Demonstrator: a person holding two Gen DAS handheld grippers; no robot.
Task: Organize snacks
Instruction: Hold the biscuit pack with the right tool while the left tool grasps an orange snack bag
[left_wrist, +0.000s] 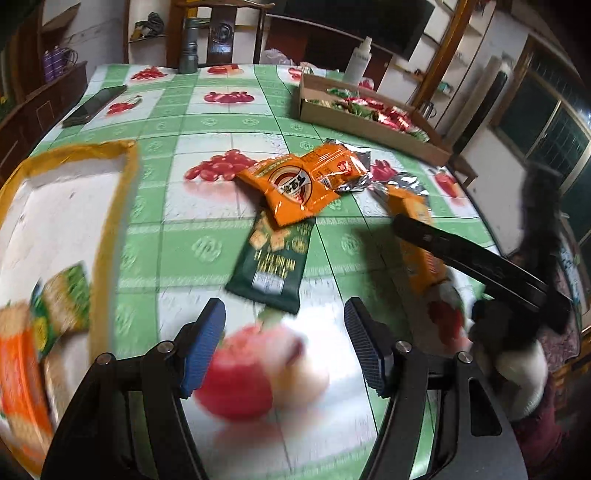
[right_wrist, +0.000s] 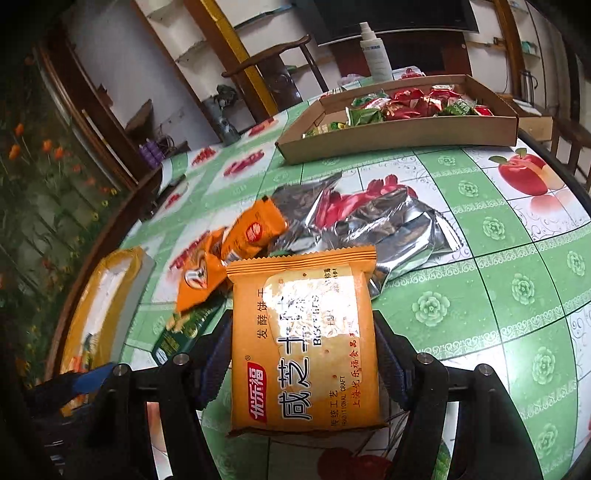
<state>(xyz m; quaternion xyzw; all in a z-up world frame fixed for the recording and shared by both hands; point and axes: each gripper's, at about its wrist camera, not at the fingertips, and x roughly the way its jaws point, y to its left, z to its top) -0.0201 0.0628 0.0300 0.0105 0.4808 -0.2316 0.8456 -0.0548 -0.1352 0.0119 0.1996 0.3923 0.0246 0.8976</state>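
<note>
A: Where is the flat orange biscuit packet (right_wrist: 304, 343)?

B: Lower centre of the right wrist view, clamped across its width by the right gripper (right_wrist: 303, 363), lifted off the green fruit-print surface (right_wrist: 498, 295).

A: How will it handle?

B: Likely light, slippery film over brittle crackers; grip the flat sides gently.

A: The left gripper (left_wrist: 286, 347)?

B: Jaws open, empty, below the dark green snack packet (left_wrist: 273, 262).
</note>
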